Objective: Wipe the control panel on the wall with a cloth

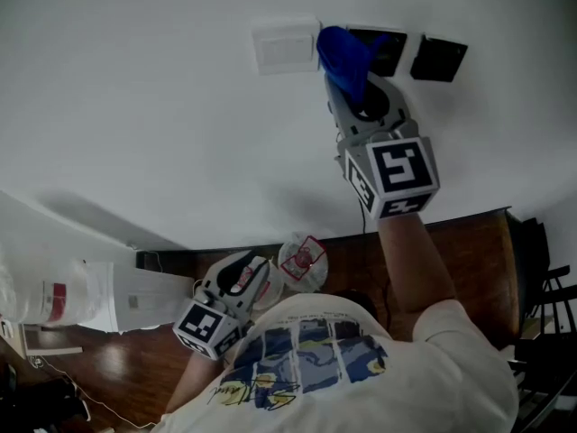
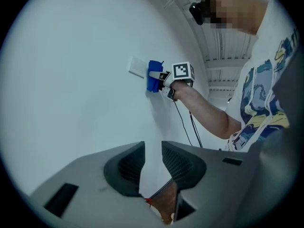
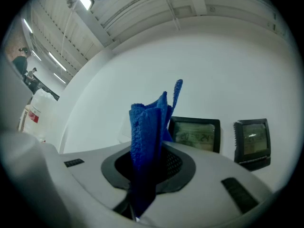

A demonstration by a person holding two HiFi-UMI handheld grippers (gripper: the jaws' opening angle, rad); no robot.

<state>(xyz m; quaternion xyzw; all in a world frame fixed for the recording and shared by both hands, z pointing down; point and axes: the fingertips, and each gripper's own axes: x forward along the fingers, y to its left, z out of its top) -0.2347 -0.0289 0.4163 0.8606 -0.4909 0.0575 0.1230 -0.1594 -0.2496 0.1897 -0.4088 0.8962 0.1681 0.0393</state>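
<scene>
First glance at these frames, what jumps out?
The blue cloth, clamped in the right gripper's fingers, is up at the wall between a white plate and the nearer control panel, with a second panel beyond. The left gripper hangs low by the person's shirt, fingers slightly apart and empty.

White wall (image 1: 135, 106) with control panels (image 1: 439, 59)

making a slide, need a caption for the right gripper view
Right tool clamps a blue cloth at the edge of a dark control panel on the white wall
</scene>
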